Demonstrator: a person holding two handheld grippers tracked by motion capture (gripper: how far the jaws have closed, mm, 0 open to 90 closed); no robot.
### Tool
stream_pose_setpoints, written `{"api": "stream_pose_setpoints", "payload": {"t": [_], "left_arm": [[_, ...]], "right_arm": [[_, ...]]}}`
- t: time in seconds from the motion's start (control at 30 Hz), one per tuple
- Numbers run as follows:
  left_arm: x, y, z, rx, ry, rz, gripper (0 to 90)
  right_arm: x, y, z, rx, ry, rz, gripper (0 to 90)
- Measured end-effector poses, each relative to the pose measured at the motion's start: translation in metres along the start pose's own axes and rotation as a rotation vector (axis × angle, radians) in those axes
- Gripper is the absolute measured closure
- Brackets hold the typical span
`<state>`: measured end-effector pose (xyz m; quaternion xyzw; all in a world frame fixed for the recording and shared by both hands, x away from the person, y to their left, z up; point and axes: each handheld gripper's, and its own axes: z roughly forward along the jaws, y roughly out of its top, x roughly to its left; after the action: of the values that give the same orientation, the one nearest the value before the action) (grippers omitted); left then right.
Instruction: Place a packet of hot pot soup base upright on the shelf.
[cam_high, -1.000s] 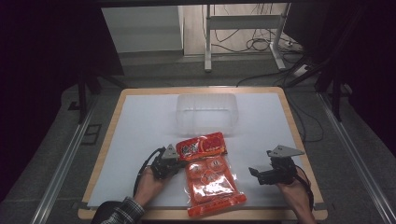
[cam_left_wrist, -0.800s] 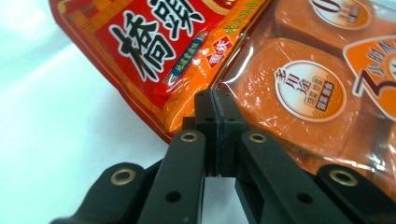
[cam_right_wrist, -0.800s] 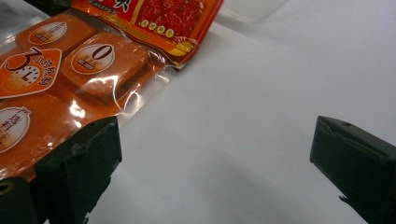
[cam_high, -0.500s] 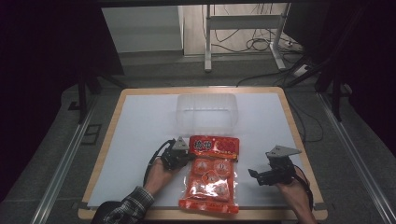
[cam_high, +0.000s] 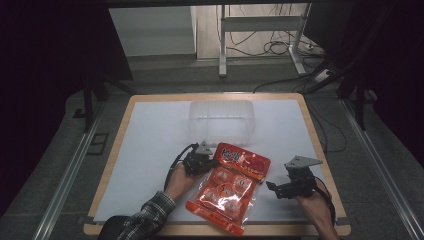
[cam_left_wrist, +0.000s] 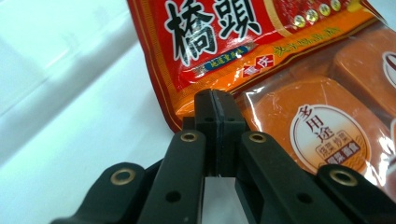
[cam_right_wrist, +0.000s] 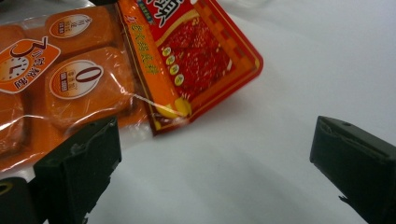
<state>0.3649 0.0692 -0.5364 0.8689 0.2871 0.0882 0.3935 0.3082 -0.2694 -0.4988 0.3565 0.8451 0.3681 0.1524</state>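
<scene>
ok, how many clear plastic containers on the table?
1. The clear plastic container sits at the far middle of the white table, beyond the red-orange snack packet pinched by the left gripper.

Both black two-jaw units, the left gripper (cam_high: 216, 161) and right gripper (cam_high: 270, 186), are carrying grey triangular plates, brass-ringed screws and trailing black cables, the left forearm wearing a plaid sleeve (cam_high: 145, 219).

A wood-edged bench (cam_high: 125, 130) with a white top carries two things. An orange-red snack packet (cam_high: 227, 187) lies flat near its front edge, between the two pairs of fingers, its red header nipped by the left pair. A clear plastic tub (cam_high: 221, 119) stands farther back, beyond the fingers, apart from the packet.
</scene>
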Motion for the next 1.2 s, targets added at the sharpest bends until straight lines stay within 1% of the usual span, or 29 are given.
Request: {"api": "stream_pose_setpoints", "payload": {"t": [0.1,0.27,0.3,0.37,0.4,0.53,0.57,0.6,0.63,0.67,0.73,0.77,0.8,0.83,0.9,1.03,1.1,1.2], "left_arm": [[-0.002,0.005,0.005,-0.005,-0.008,0.003,89.9],[-0.005,0.013,0.014,-0.006,-0.010,0.021,89.9],[-0.005,0.014,0.014,0.003,-0.009,0.035,89.9],[-0.007,0.015,0.016,-0.004,-0.005,0.041,89.9],[-0.006,0.015,0.015,0.002,-0.002,0.055,89.9],[-0.003,0.014,0.010,-0.026,-0.023,0.019,89.7],[-0.003,0.014,0.009,-0.027,-0.026,0.019,89.6],[-0.003,0.013,0.008,-0.026,-0.023,0.028,88.6],[-0.004,0.012,0.006,-0.025,-0.018,0.034,86.8],[-0.005,0.012,0.005,-0.035,-0.015,0.025,85.7],[-0.006,0.012,0.002,-0.035,-0.003,0.032,82.4],[-0.005,0.011,-0.001,-0.025,0.004,0.046,80.6],[-0.006,0.011,-0.003,-0.032,0.007,0.038,78.8],[-0.005,0.010,-0.006,-0.024,0.013,0.042,75.8],[-0.005,0.008,-0.012,-0.030,0.026,0.039,71.7],[-0.003,0.004,-0.023,-0.040,0.040,0.013,62.8],[-0.004,0.003,-0.028,-0.036,0.041,0.001,58.0],[-0.006,0.001,-0.036,-0.037,0.049,0.001,50.1]], "right_arm": [[0.000,0.000,0.000,0.001,0.002,-0.002,1.9],[0.000,0.000,0.001,0.001,0.004,-0.007,1.9],[0.000,0.000,0.001,0.002,0.003,-0.004,1.9],[0.000,0.000,0.001,0.004,0.004,-0.004,1.9],[0.000,0.000,0.001,0.004,0.003,-0.004,1.9],[0.000,0.000,-0.001,0.006,0.005,-0.008,1.9],[0.000,0.000,0.000,0.004,0.006,-0.006,1.9],[0.000,0.000,0.000,0.002,0.008,-0.005,1.9],[0.000,0.000,0.000,0.002,0.008,-0.004,1.9],[0.000,0.000,0.000,0.002,0.008,-0.005,1.9],[0.000,0.000,-0.001,0.004,0.009,-0.008,1.9],[0.000,0.000,-0.001,0.006,0.008,-0.011,1.9],[0.000,0.000,-0.001,0.006,0.008,-0.012,1.9],[0.001,0.000,-0.001,0.006,0.009,-0.013,1.9],[0.001,0.000,-0.001,0.007,0.010,-0.014,1.9],[0.001,0.000,-0.001,0.006,0.014,-0.015,1.9],[0.001,0.000,-0.001,0.003,0.015,-0.015,1.9],[0.001,0.000,0.000,0.006,0.017,-0.017,1.9]]}}
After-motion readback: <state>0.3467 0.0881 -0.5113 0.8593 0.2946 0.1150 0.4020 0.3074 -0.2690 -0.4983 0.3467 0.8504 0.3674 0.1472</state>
